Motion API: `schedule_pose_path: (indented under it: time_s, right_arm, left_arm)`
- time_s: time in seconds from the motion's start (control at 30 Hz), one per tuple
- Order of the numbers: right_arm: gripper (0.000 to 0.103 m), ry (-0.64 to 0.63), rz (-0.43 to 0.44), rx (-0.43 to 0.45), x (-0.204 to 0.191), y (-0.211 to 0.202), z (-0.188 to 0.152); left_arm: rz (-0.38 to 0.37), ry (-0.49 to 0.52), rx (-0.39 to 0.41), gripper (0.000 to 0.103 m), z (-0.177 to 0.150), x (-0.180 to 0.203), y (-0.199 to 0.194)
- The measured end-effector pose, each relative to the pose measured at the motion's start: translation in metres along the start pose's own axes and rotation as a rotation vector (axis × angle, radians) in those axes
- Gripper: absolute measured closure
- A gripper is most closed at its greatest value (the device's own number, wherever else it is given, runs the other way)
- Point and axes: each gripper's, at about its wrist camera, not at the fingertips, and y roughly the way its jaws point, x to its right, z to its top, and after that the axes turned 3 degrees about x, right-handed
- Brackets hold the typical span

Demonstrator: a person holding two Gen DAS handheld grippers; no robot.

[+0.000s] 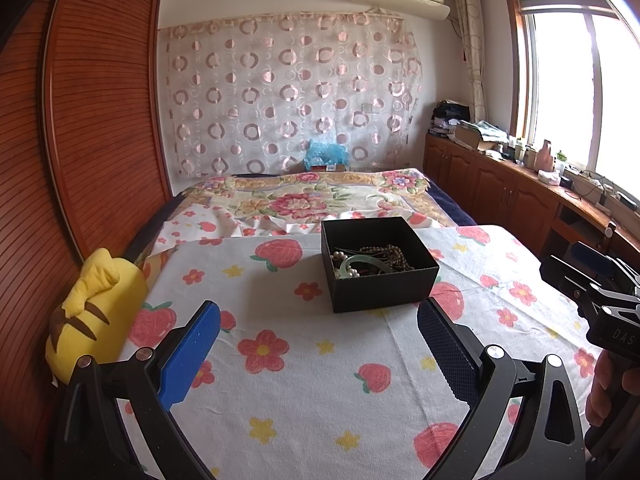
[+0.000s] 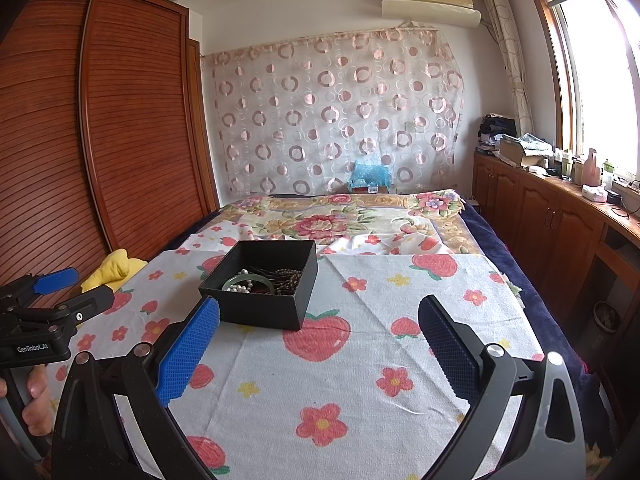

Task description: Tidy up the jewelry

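bed (image 1: 280, 400) lying under strawberry-print cloth | yellow plush (image 1: 96, 312) sitting at near-left edge | black box (image 1: 380, 264) sitting open mid-cloth, holding jewelry (image 1: 368, 262): pearl string, green bangle, dark beads | left gripper (image 1: 318, 344) hovering near box, jaws spread wide, gripping nothing | right gripper (image 2: 318, 344) hovering likewise, wide apart, empty

Home bedroom, bed (image 1: 304, 200) with floral blanket, louvred wardrobe (image 2: 100, 128), curtained window (image 1: 568, 80)
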Motion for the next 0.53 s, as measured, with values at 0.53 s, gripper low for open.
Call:
schedule_pose_path:
  time_s: [0.53]
  right_arm:
    - [0.003,-0.001,0.000,0.000,0.0006,0.0000,-0.0002]
  left_arm:
    - [-0.007,-0.001,0.000,0.008,0.0005,-0.0007,-0.0009]
